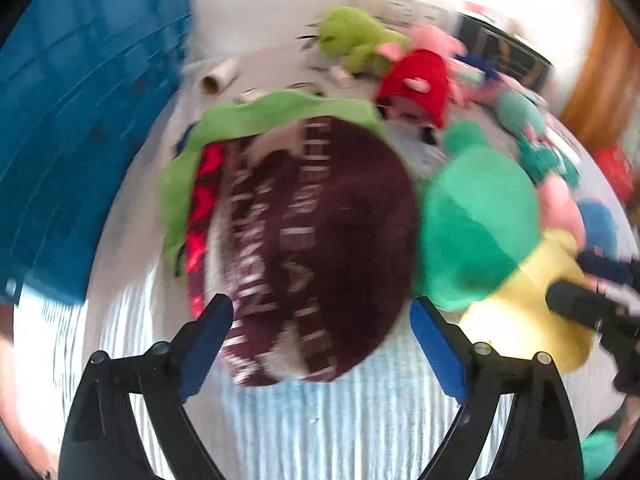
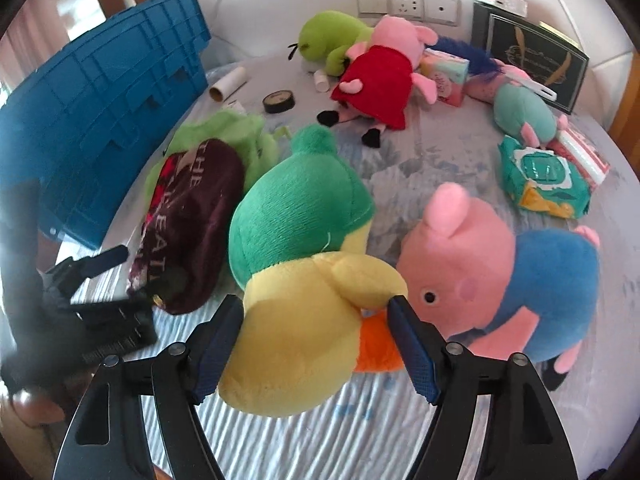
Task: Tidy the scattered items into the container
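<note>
While the left wrist view is blurred, the left gripper (image 1: 322, 312) shows its jaws spread wide around the near end of a maroon lettered cloth (image 1: 316, 240) at frame centre, pads not pressing it; the blue container (image 1: 88, 120) fills the upper left. In the right wrist view, the right gripper (image 2: 316, 310) stands released around the yellow part of a green-and-yellow plush (image 2: 296, 248) at lower centre.

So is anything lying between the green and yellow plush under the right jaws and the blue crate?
Yes: the maroon lettered cloth on a green cloth lies between the plush and the blue crate, with the left gripper over it.
</note>
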